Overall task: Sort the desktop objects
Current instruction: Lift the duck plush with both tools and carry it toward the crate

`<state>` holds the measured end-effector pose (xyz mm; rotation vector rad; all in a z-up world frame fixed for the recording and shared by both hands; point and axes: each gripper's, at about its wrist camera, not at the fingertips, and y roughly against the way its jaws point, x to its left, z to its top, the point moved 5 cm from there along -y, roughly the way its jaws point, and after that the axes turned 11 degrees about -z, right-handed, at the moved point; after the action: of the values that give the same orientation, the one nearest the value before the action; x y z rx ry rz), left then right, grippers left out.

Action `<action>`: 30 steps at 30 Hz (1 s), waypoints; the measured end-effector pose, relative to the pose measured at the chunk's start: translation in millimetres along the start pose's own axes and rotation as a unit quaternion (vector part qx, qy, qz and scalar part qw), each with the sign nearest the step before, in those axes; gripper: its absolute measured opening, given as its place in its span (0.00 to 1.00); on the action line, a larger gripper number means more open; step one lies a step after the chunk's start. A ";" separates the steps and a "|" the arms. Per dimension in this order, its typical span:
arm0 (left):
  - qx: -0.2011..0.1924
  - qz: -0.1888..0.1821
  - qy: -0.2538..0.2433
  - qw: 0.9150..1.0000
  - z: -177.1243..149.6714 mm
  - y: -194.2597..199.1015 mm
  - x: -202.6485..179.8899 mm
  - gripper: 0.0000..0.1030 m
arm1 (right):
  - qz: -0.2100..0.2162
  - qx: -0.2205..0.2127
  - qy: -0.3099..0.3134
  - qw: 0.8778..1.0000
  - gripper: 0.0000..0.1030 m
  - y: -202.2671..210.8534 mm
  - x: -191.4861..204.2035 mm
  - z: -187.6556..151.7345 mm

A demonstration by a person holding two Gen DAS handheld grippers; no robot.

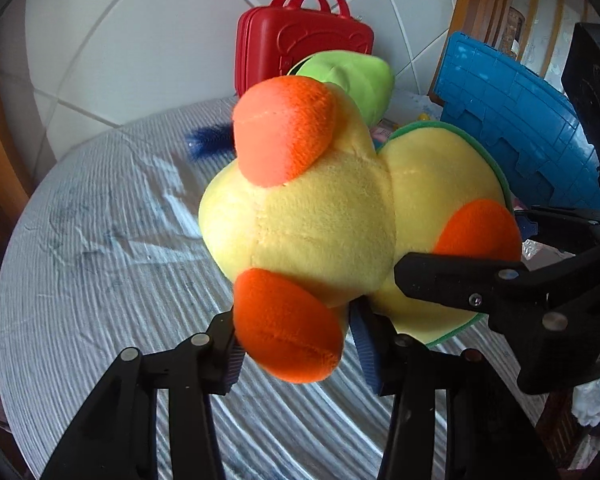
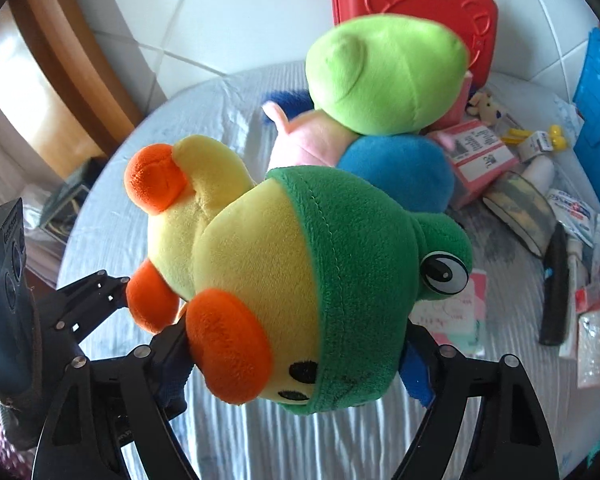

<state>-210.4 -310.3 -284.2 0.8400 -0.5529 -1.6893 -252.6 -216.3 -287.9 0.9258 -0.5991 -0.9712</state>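
In the left wrist view, your left gripper point(image 1: 296, 350) squeezes one orange foot of the soft yellow and green frog toy point(image 1: 324, 220), up off the grey striped table cover point(image 1: 100, 280).

In the right wrist view, your right gripper point(image 2: 296, 344) hugs the frog's head. A lime green plush point(image 2: 384, 80) leans at 1 o'clock.

Pull apart and a seam may rip. The toy could bump that plush over.

A yellow plush frog point(image 2: 260, 256) with orange feet, orange cheeks and a green hood fills both views above a pale grey ribbed tablecloth point(image 1: 100, 280). Behind it: a lime-green plush point(image 2: 384, 76), a red toy suitcase point(image 1: 300, 44), a blue plastic crate point(image 1: 516, 128) and a pink-and-white box point(image 2: 480, 156).
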 end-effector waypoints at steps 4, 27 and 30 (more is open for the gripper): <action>-0.025 0.031 -0.010 0.999 12.3 18.8 -31.2 0.45 | 0.016 -0.039 0.003 0.999 0.82 25.9 -3.2 14.9; -0.131 -0.010 -0.070 0.989 47.1 96.9 -188.1 0.45 | -0.066 -0.158 0.002 0.985 0.83 196.8 -82.6 -0.3; -0.141 -0.021 -0.089 0.986 54.6 101.7 -212.0 0.45 | -0.076 -0.169 -0.013 0.983 0.83 215.4 -97.0 -7.0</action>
<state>-160.6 -138.1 -122.5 0.5038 -0.4040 -1.8402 -199.7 -73.5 -107.2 0.6614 -0.3722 -1.1814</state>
